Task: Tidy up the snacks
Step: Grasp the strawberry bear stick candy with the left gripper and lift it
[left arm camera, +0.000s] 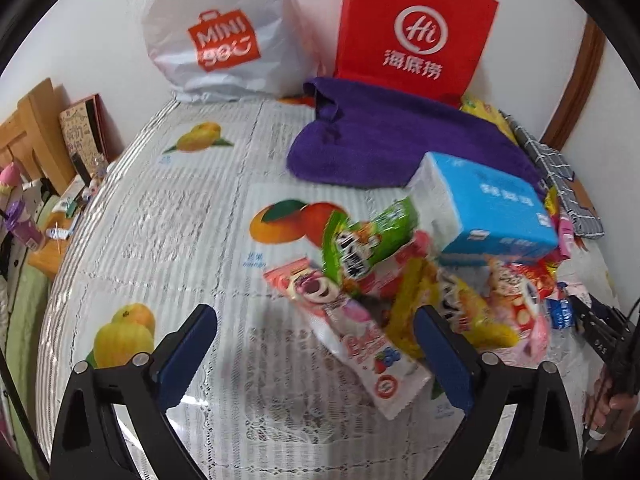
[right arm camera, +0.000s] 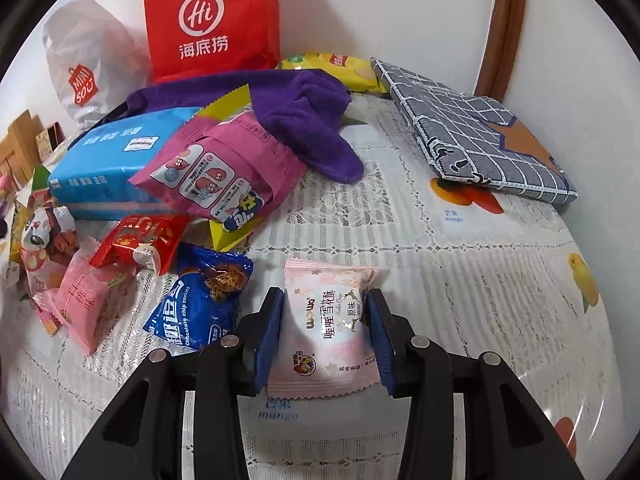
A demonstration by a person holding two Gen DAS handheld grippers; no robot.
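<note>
Right gripper (right arm camera: 325, 332) is clenching a pale pink plastic snack packet (right arm camera: 326, 334), long axis pointing far; left gripper (left arm camera: 316, 354), released, is nearing the pink-white strawberry wrapper (left arm camera: 360, 344).

Two bags (left arm camera: 216, 36), one purple towel (left arm camera: 392, 140)

A pale pink snack pack (right arm camera: 326, 330) sits pinched between the right tongs (right arm camera: 326, 336), its printed face up. Left of it a blue cookie bag (right arm camera: 200, 304) lies flat on the surface (right arm camera: 460, 280), with a pink packet (right arm camera: 86, 292) and a red pouch (right arm camera: 140, 240) beyond. A magenta bag (right arm camera: 224, 172) leans on a blue box (right arm camera: 108, 164). A green packet (left arm camera: 368, 236) tops the blurred heap.
</note>
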